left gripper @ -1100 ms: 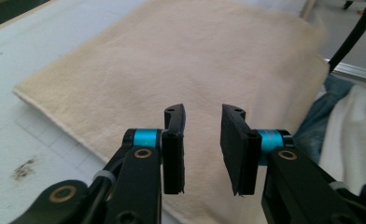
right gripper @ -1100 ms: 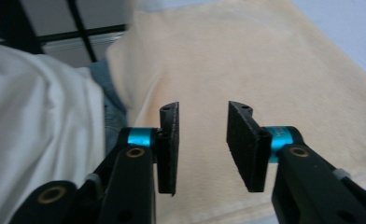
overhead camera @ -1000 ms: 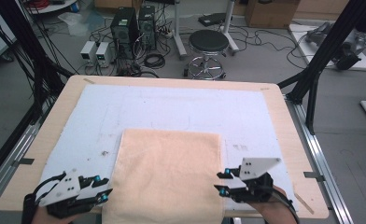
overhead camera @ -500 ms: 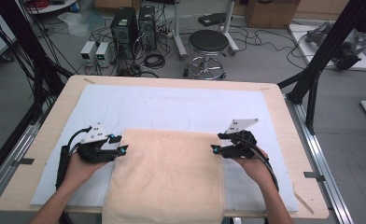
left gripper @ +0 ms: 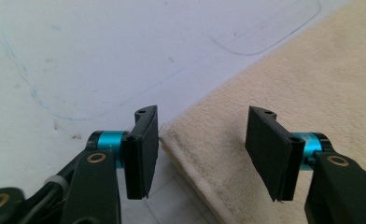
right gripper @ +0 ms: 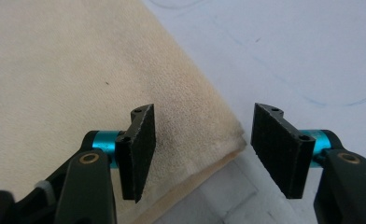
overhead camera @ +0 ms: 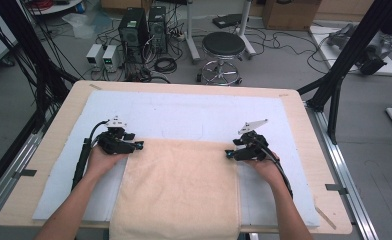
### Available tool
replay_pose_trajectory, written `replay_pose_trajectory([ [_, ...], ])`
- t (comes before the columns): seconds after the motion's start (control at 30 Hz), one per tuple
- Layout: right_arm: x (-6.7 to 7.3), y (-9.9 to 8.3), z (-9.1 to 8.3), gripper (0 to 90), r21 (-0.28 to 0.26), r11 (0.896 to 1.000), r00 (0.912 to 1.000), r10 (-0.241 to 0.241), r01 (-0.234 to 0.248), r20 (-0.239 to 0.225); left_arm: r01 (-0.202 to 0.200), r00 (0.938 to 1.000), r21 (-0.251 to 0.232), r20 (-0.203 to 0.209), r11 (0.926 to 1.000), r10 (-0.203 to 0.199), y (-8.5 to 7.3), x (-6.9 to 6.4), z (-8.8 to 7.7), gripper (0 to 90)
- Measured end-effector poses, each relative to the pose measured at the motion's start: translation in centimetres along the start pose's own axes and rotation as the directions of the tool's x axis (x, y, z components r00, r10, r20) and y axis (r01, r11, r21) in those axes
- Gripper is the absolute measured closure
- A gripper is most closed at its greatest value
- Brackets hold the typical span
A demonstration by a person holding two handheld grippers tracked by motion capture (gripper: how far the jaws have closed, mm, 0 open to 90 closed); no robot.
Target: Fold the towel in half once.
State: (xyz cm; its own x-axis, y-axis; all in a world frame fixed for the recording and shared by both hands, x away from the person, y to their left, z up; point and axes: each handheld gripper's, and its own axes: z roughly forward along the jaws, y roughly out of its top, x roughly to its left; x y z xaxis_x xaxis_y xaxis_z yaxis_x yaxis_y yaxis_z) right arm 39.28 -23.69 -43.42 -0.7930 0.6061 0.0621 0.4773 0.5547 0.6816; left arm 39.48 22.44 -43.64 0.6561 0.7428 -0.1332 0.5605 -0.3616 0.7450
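Towel: a cream towel point(overhead camera: 180, 187) lay flat on the near half of the white mat point(overhead camera: 184, 112), its near edge hanging past the table's front edge and its far edge running between the two grippers.
Far left corner: in the left gripper view the towel's corner point(left gripper: 172, 133) sat between the jaws, just beside the left pad, with no pad pressing on it.
Far right corner: in the right gripper view the corner point(right gripper: 228, 140) lay between the jaws, likewise unpinched.
Left gripper: the left gripper point(overhead camera: 136, 145) stood about half open, holding nothing; its jaws had just been opening.
Right gripper: the right gripper point(overhead camera: 230, 154) stood about half open, gripping nothing, at the towel's far right corner.
Table: a wooden table point(overhead camera: 49, 150) carried the mat.
Beyond: a black stool point(overhead camera: 223, 47) and computer cases point(overhead camera: 144, 30) stood on the floor past the far edge.
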Motion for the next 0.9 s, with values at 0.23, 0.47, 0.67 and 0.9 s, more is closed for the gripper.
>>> replay_pose_trajectory([
  [0.23, 0.3, 0.8, 0.1, 82.9, 0.021, 0.998, 0.9937, -0.056, 0.058, -0.097, -0.025, 0.9993, 0.008, 0.028, 0.9997, 0.025, 0.1, -0.2, 0.4, 80.6],
  [0.47, -1.4, 4.0, -0.1, 83.7, -0.016, 0.999, 0.9991, -0.042, 0.042, 0.004, 0.033, 0.9936, -0.083, -0.105, 0.9960, -0.041, 2.8, 1.1, -0.3, 82.0],
  [0.67, -3.2, 8.6, -1.2, 83.6, -0.051, 0.998, 0.9933, -0.034, 0.039, 0.111, -0.003, 0.9833, -0.131, -0.181, 0.9913, -0.021, 7.7, 2.0, -1.3, 81.9],
  [0.9, -4.9, 10.5, -2.2, 59.4, -0.075, 0.997, 0.9884, 0.013, -0.002, 0.151, 0.008, 0.9860, -0.127, -0.164, 0.9919, -0.029, 9.3, 2.6, -1.1, 66.9],
])
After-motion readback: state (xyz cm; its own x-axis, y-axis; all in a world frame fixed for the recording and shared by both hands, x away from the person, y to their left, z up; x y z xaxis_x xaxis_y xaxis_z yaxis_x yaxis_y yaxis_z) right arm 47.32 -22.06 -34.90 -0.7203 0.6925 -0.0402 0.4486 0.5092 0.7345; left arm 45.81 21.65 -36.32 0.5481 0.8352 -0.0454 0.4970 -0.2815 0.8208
